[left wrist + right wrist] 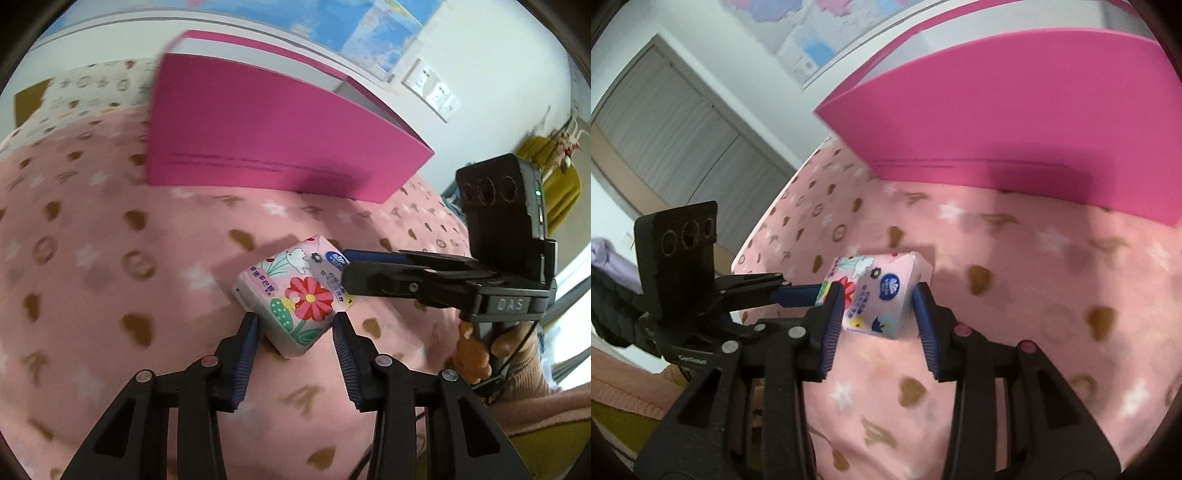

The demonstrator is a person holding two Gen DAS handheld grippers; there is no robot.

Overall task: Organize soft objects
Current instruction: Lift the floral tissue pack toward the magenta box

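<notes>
We see 1 soft thing in play: a floral tissue pack (295,297), lying on the pink patterned blanket (92,258) near the middle of the bed, w/ the open magenta box (266,147) standing well beyond it on the far side. The box is prob. the bin the pack belongs in, so the pack lying out in front of it reads as not yet sorted.

Left gripper (293,325) sits near side of the pack, jaws spread, 1 blue pad at each near corner. The left pad looks to touch the wrapper, the right pad is just beside it w/ a sliver of blanket showing, so we call it open and bracketing, not clamping.

Right gripper (879,302) comes in from the right, at roughly a right angle to the left one, straddling the pack's other 2 sides. In its own view the pads flank the pack closely; whether they press it or only frame it we can't tell.

Why 2 tools on 1 small pack: our guess is the blanket is squashy and the wrapper slick, so 1 gripper steadies while the other seats its grip.

Behind the box: white wall w/ a map poster (373,33), and a grey door (676,122) far left.
</notes>
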